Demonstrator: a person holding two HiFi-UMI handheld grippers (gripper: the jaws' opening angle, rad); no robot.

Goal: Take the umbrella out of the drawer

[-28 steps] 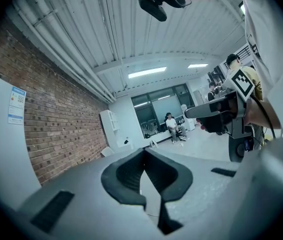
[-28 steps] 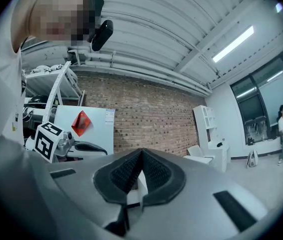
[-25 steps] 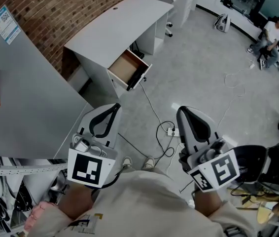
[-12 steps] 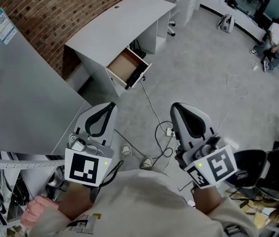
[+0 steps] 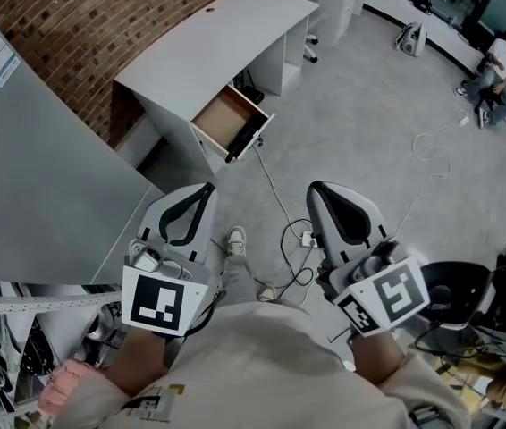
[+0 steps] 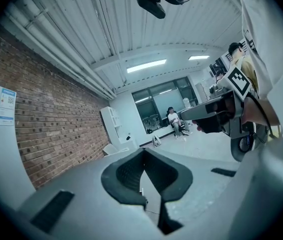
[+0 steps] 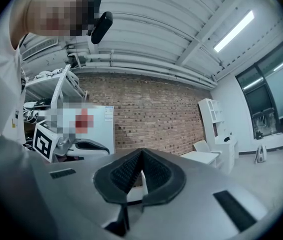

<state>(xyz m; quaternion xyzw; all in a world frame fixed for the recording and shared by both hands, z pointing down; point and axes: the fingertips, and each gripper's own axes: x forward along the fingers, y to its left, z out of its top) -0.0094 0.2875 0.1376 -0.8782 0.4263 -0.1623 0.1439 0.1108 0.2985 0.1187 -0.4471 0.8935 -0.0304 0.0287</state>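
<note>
The white desk stands ahead against the brick wall, its wooden drawer pulled open. A black, long umbrella lies along the drawer's front end. Both grippers hang well short of the desk, over the floor. My left gripper is shut and empty; in its own view the jaws meet with nothing between them. My right gripper is shut and empty too, its pads pressed together. Each gripper shows in the other's view: the right gripper's body, the left gripper's body.
A grey panel stands close at the left, with a rack below it. A power strip with cables lies on the floor between me and the desk. My shoe is forward. A black chair is right; a person sits far off.
One shoe has stepped forward toward the desk, and the desk sits slightly nearer in the head view. Both grippers stay shut and keep their places in front of me.
</note>
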